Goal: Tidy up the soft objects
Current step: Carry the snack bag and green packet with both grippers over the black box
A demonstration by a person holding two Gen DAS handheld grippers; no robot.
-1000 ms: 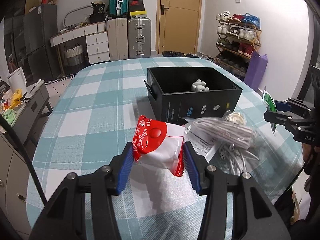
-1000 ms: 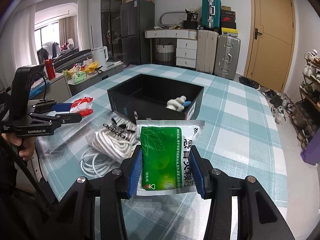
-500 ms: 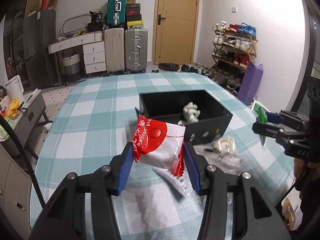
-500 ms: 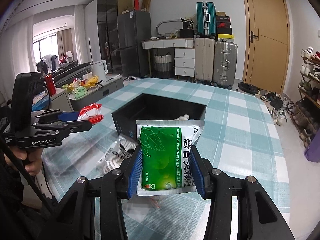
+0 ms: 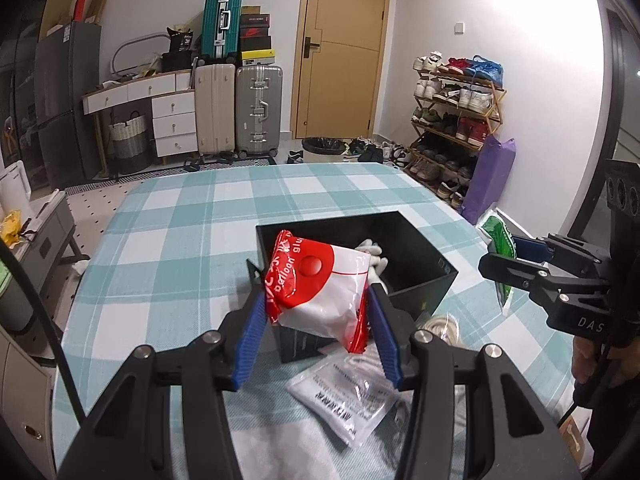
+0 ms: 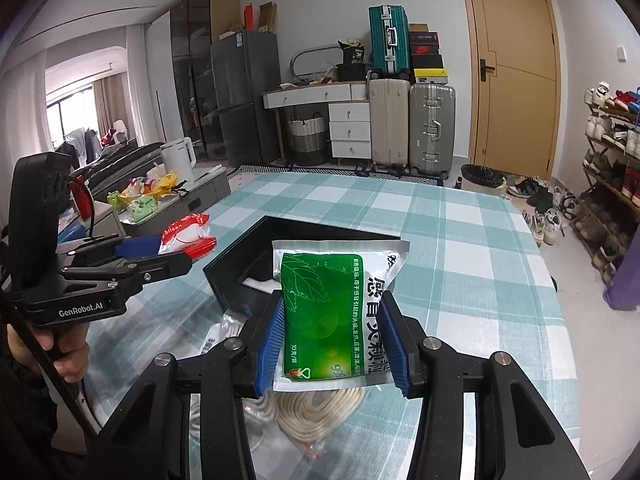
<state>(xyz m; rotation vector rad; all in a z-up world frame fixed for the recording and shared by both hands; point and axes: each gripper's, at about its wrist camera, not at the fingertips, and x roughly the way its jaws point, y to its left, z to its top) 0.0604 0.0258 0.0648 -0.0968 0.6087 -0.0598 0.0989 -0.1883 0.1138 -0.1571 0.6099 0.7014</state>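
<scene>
My left gripper (image 5: 316, 312) is shut on a red and white balloon packet (image 5: 318, 284), held in the air over the near wall of the black box (image 5: 420, 256). A white soft toy (image 5: 370, 254) lies inside the box, half hidden by the packet. My right gripper (image 6: 332, 340) is shut on a green and silver sachet (image 6: 332, 312), raised just in front of the black box (image 6: 236, 264). Each gripper shows in the other's view: the right gripper (image 5: 506, 254) at the right edge, the left gripper (image 6: 188, 246) at the left with the balloon packet (image 6: 186, 234).
A bagged coil of white rope (image 6: 312, 412) and a printed plastic bag (image 5: 348, 396) lie on the checked tablecloth (image 5: 180, 248) below the grippers. A person's hand (image 6: 60, 352) grips the left handle. Suitcases (image 5: 236, 108), a shoe rack (image 5: 456, 120) and a side cabinet (image 6: 176, 200) stand around the table.
Both grippers have risen and moved toward the black box, each still holding its packet. The rope bag and the tablecloth have dropped lower in both views.
</scene>
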